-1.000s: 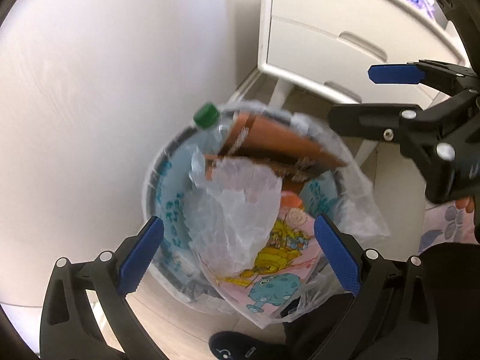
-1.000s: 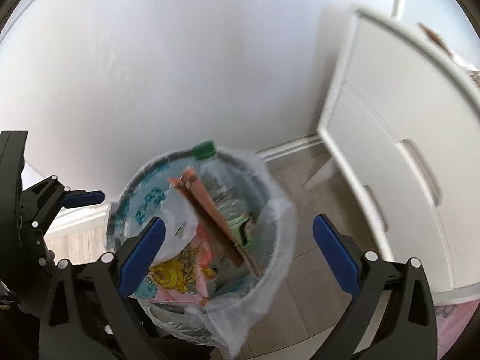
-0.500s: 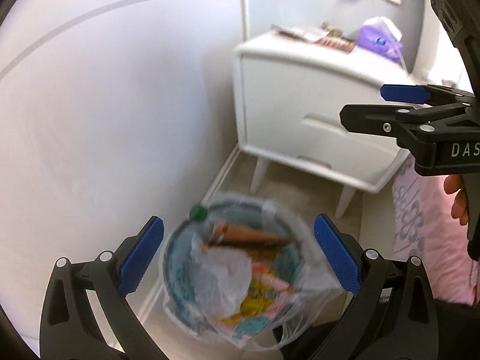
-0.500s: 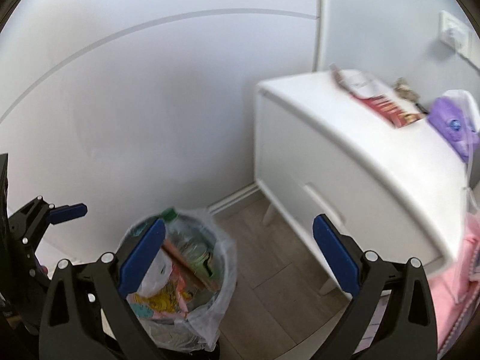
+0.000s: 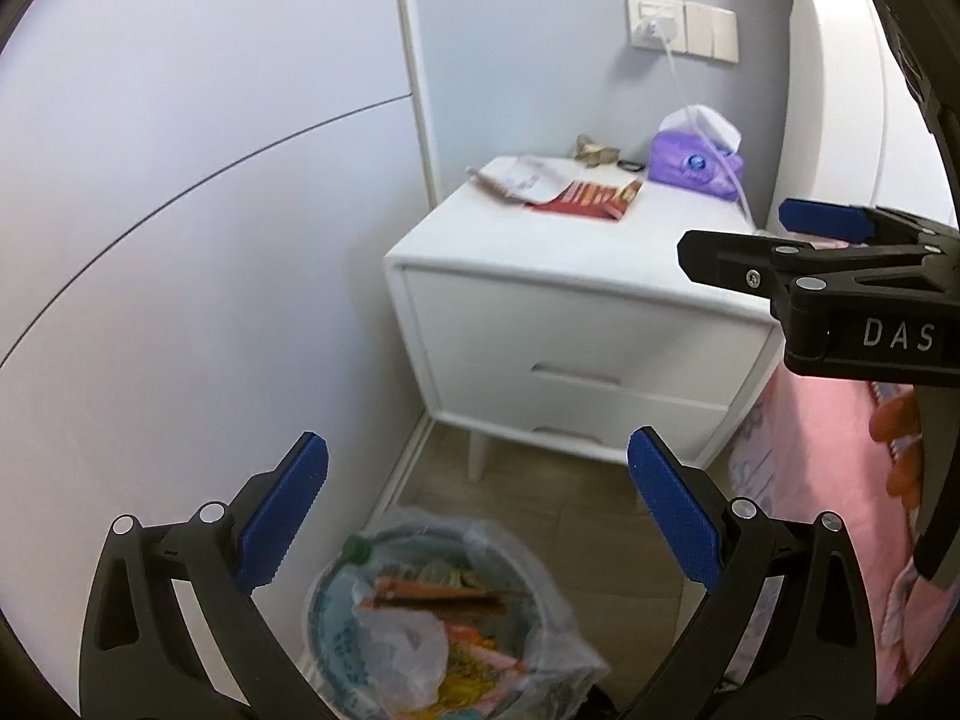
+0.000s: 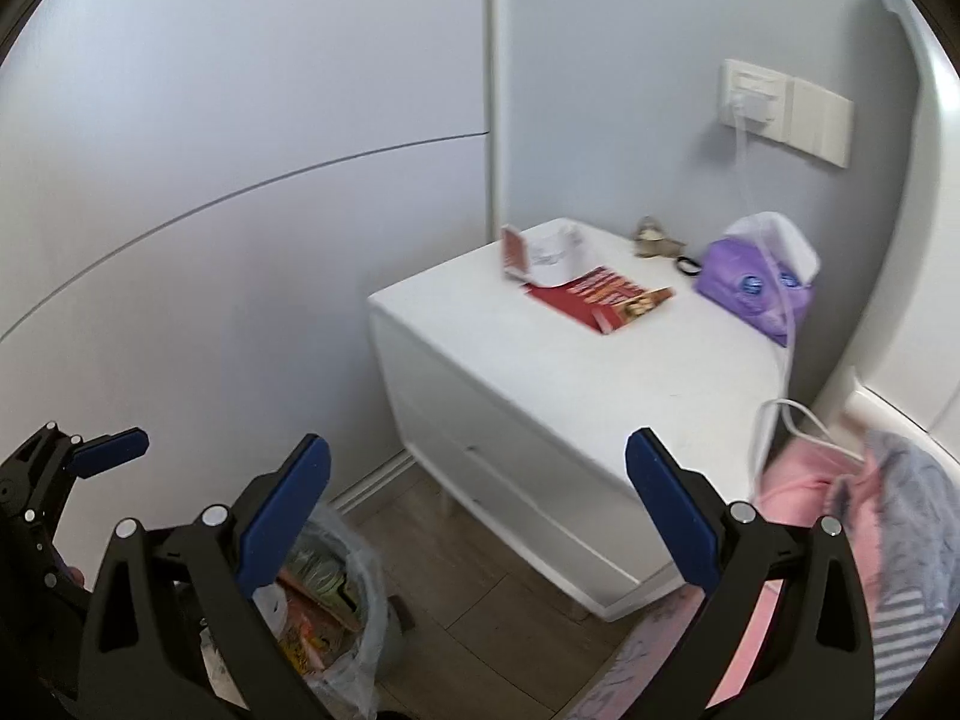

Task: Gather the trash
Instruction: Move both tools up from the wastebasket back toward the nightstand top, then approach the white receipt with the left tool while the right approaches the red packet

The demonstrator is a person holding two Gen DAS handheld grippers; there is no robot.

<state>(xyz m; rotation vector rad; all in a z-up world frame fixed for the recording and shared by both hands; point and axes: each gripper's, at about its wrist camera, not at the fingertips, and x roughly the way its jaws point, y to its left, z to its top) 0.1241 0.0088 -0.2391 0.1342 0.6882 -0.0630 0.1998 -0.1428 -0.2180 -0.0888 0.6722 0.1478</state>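
Both grippers hang released and empty over a bedroom corner, their blue pads spread wide, with the left gripper (image 5: 477,516) above the lined trash bin (image 5: 432,618) and the right gripper (image 6: 477,516) facing the white nightstand (image 6: 540,384). The bin stands on the floor against the wall, just beside the nightstand's left front leg, and is already heaped with a bottle, a brown carton, a clear plastic bag and bright wrappers.

What is left to collect appears to lie on the nightstand top: a red wrapper (image 6: 600,297) near the back left corner, with a white paper scrap (image 6: 549,255) just behind it and partly over it, and a small crumpled brown bit (image 6: 651,237) along the back edge. The purple tissue pack (image 6: 756,291) at the back right, crossed by a white charging cable (image 6: 780,372), looks like something to leave alone.

The sensible pick is the red wrapper, taken by the right gripper. It lies flat, so the lower finger should meet the nearer free edge at a shallow angle, closing on the wrapper alone. Approaching from the front edge keeps clear of the cable. The bin is nearly full, so a drop belongs over its centre.
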